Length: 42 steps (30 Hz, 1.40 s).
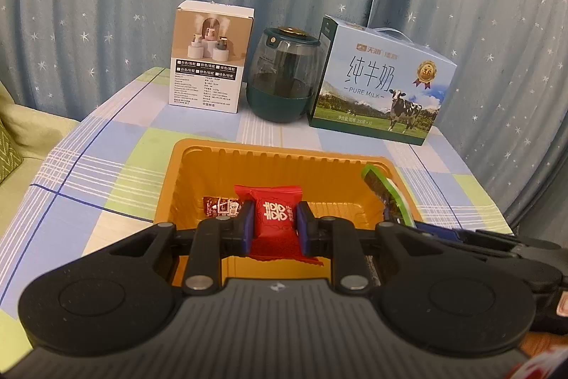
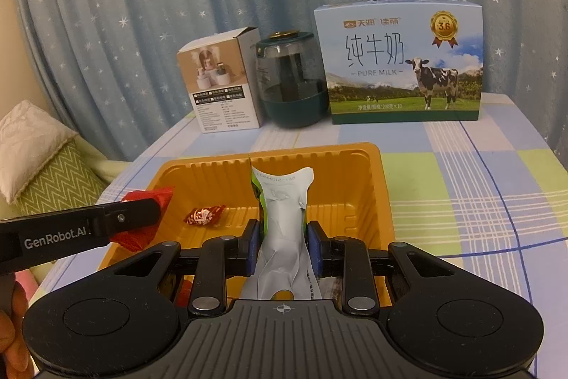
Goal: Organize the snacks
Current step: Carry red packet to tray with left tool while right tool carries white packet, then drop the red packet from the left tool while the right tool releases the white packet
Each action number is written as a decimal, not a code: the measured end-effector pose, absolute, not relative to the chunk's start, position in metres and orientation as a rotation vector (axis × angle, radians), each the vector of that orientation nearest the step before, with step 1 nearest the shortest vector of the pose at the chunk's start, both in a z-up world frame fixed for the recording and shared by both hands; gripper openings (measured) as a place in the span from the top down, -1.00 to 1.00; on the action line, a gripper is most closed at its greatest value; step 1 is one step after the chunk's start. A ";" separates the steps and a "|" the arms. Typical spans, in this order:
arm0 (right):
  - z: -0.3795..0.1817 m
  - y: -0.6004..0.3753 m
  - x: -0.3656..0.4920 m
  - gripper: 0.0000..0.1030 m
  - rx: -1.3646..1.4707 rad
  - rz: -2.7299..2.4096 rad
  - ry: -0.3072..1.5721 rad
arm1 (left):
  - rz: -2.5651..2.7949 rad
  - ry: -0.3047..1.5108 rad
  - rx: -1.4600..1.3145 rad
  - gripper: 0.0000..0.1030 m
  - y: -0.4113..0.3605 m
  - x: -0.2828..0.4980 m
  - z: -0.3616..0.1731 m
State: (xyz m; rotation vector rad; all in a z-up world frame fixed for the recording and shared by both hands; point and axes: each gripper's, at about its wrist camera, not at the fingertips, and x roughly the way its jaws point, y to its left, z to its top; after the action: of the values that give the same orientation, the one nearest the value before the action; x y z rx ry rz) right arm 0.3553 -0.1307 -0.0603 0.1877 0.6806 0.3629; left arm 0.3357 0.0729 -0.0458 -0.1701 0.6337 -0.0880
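An orange plastic tray (image 1: 284,151) (image 2: 376,180) lies on the checked tablecloth. My left gripper (image 1: 275,226) is shut on a red snack packet (image 1: 275,212) with white characters, held over the tray's near part; the same red snack packet (image 2: 149,198) shows at the left of the right wrist view. My right gripper (image 2: 282,245) is shut on a white and green snack pouch (image 2: 284,219), upright over the tray; this white and green snack pouch (image 1: 387,198) appears at the tray's right side in the left wrist view. A small red-brown wrapped candy (image 1: 222,206) (image 2: 204,215) lies on the tray floor.
At the table's back stand a white product box (image 1: 209,59) (image 2: 223,84), a dark green jar (image 1: 284,77) (image 2: 291,80) and a blue milk carton box (image 1: 383,80) (image 2: 401,63). A star-patterned curtain hangs behind. Cushions (image 2: 39,162) lie left of the table.
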 end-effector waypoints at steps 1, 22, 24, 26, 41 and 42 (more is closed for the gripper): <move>-0.060 -0.131 0.355 0.44 0.188 0.363 0.681 | -0.088 0.633 -0.169 0.57 0.072 0.337 -0.046; -0.055 -0.134 0.355 0.44 0.229 0.383 0.666 | -0.012 0.661 -0.201 0.34 0.103 0.328 -0.050; -0.054 -0.134 0.355 0.44 0.233 0.383 0.664 | -0.012 0.658 -0.202 0.34 0.104 0.328 -0.050; -0.055 -0.134 0.356 0.43 0.243 0.383 0.662 | -0.011 0.657 -0.204 0.34 0.104 0.328 -0.050; -0.057 -0.145 0.361 -0.35 0.312 0.398 0.649 | -0.014 0.669 -0.190 0.34 0.101 0.326 -0.053; -0.057 -0.145 0.360 -0.35 0.311 0.398 0.649 | -0.014 0.669 -0.189 0.34 0.100 0.326 -0.053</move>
State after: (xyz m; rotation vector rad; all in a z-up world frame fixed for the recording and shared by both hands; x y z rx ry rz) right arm 0.3604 -0.1446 -0.0569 0.3107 0.6491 0.3981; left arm 0.3255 0.1004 -0.0533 -0.1889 0.6695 -0.0143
